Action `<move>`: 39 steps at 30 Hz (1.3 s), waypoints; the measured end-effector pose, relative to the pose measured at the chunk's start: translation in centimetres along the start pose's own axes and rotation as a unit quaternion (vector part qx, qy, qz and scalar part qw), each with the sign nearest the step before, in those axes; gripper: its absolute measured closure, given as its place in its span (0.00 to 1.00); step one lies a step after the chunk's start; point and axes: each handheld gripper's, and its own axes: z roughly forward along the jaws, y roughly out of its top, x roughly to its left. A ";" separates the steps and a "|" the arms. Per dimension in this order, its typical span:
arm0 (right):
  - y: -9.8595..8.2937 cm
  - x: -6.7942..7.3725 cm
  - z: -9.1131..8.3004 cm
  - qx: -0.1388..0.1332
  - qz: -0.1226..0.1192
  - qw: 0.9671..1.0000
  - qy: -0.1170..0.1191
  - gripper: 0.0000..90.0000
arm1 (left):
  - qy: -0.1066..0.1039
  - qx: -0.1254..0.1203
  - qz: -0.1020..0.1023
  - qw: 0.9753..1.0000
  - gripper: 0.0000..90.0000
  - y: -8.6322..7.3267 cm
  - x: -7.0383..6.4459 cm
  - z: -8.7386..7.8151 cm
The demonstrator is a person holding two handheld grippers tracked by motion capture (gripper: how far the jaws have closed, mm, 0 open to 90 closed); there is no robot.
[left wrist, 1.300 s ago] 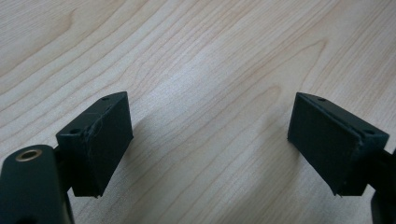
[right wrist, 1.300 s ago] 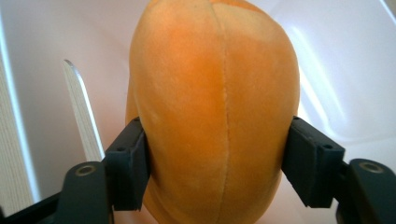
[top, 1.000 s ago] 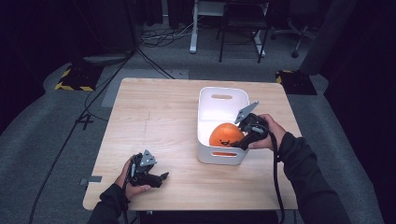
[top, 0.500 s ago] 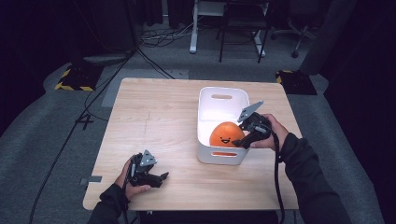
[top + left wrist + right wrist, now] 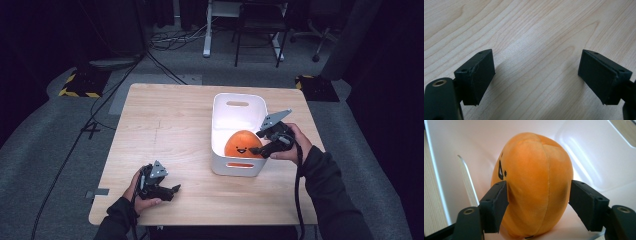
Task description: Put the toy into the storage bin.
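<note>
An orange plush toy (image 5: pixel 242 145) with a small black smiling face sits in the near end of a white bin (image 5: pixel 218 116). My right gripper (image 5: pixel 256 141) reaches over the bin's right rim and is shut on the toy. In the right gripper view both black jaws press the plush toy (image 5: pixel 536 170) at its sides, inside the white bin (image 5: pixel 586 150). My left gripper (image 5: pixel 173 192) rests low over the table's front left part. In the left gripper view, the left gripper (image 5: pixel 535 75) is open with bare wood between its jaws.
The light wooden table (image 5: pixel 165 125) has bare wood left of the bin. Dark floor with cables surrounds it. Behind the table stand a white desk leg (image 5: pixel 206 30) and a chair (image 5: pixel 257 30). The bin's near wall has a handle slot (image 5: pixel 239 165).
My right gripper has shifted slightly to the right at the bin's rim; the plush toy stays in the bin. The left gripper has not moved.
</note>
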 end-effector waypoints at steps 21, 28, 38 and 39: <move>-1.0 0.7 -0.7 -0.092 -0.001 0.995 -0.038 0.38 | -0.001 0.000 -0.002 1.000 0.16 0.0 0.0 0.0; -0.9 1.0 -0.9 -0.112 -0.002 0.992 -0.050 0.36 | -0.001 0.000 -0.002 1.000 0.16 0.0 0.0 0.0; -0.9 1.0 -1.4 -0.127 0.005 0.989 -0.077 0.29 | -0.002 0.000 -0.002 1.000 0.16 0.0 0.0 0.0; -0.9 1.0 -1.4 -0.128 0.011 0.988 -0.082 0.28 | -0.001 0.000 -0.002 1.000 0.16 0.0 0.0 0.0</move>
